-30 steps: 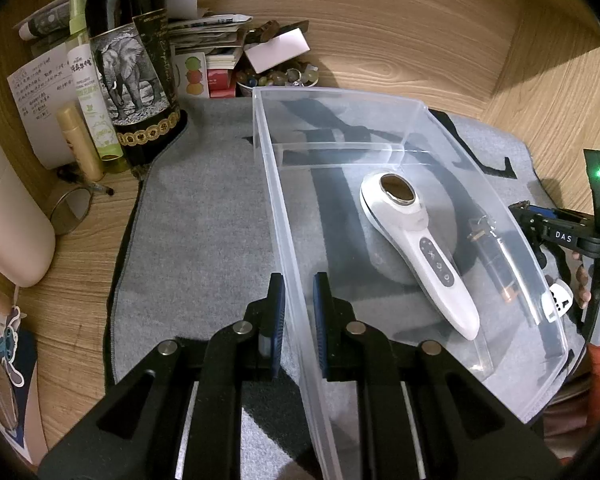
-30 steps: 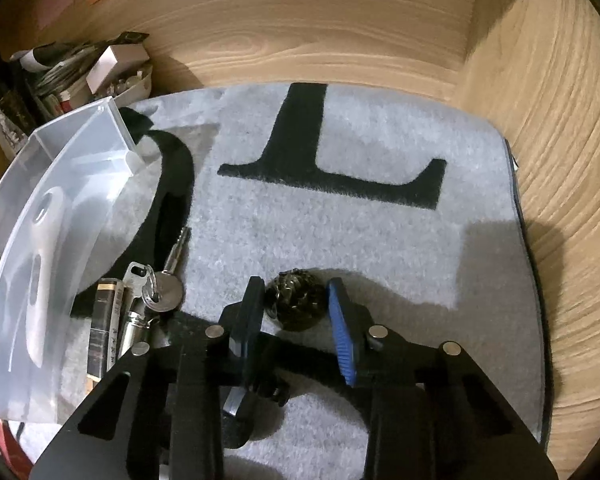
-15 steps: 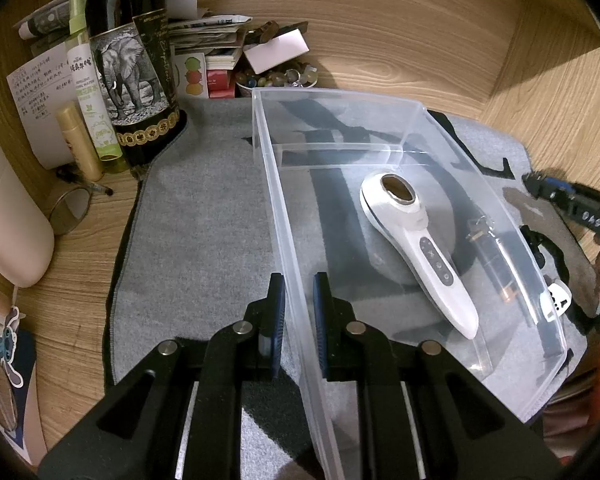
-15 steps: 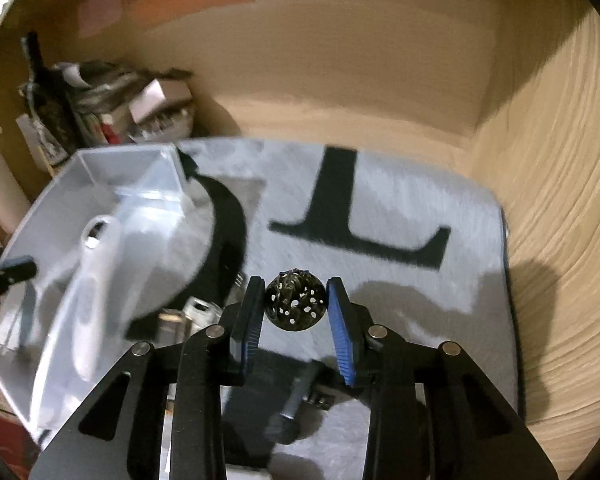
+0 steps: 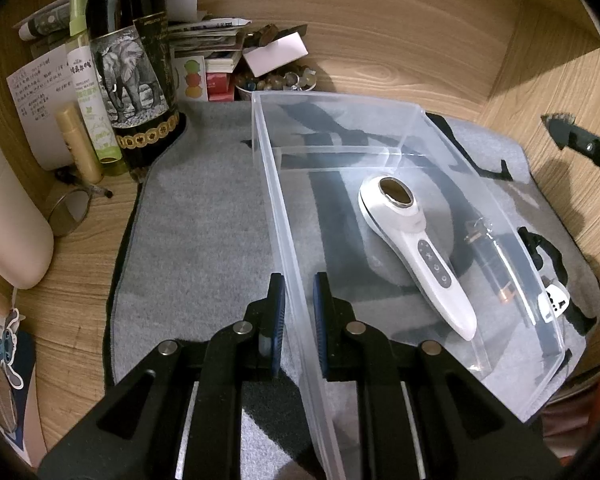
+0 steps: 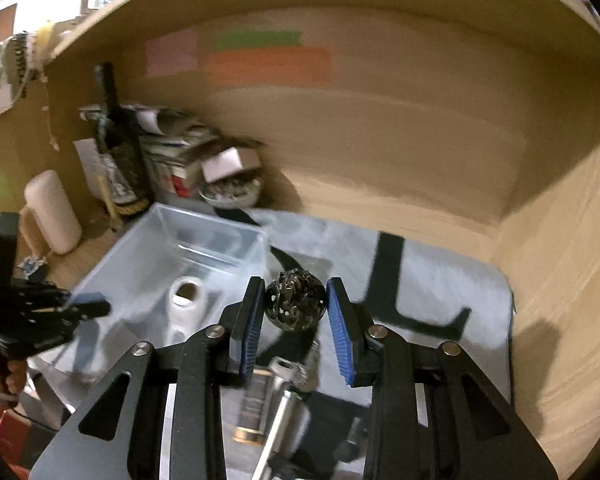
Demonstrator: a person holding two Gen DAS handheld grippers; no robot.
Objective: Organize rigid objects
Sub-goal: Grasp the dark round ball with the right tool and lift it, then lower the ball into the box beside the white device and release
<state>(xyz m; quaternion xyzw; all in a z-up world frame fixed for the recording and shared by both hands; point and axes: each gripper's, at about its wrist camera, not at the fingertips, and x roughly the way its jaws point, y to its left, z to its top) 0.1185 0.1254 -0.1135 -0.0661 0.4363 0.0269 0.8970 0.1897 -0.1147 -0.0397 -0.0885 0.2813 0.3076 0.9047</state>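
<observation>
A clear plastic bin [image 5: 269,184] stands on the grey mat [image 5: 204,220]. My left gripper [image 5: 298,314] is shut on the bin's near left wall. Inside the bin lies a white handheld device [image 5: 414,252], also seen from the right wrist [image 6: 186,300]. My right gripper [image 6: 296,316] is shut on a dark perforated metal ball [image 6: 296,302] and holds it in the air above the mat, to the right of the bin [image 6: 204,232]. That ball [image 5: 559,120] shows at the far right edge of the left wrist view.
On the mat below the right gripper lie a brown cylinder [image 6: 254,400] and metal keys [image 6: 286,372]. A wine bottle with an elephant label [image 5: 132,80], papers, a bowl of beads [image 5: 276,80] and a cream container [image 5: 8,216] crowd the back left. Wooden walls close in behind and to the right.
My right gripper has lifted the metal ball off the mat and risen, tilting up so the bin and back wall come into view. The left gripper has stayed still on the bin wall.
</observation>
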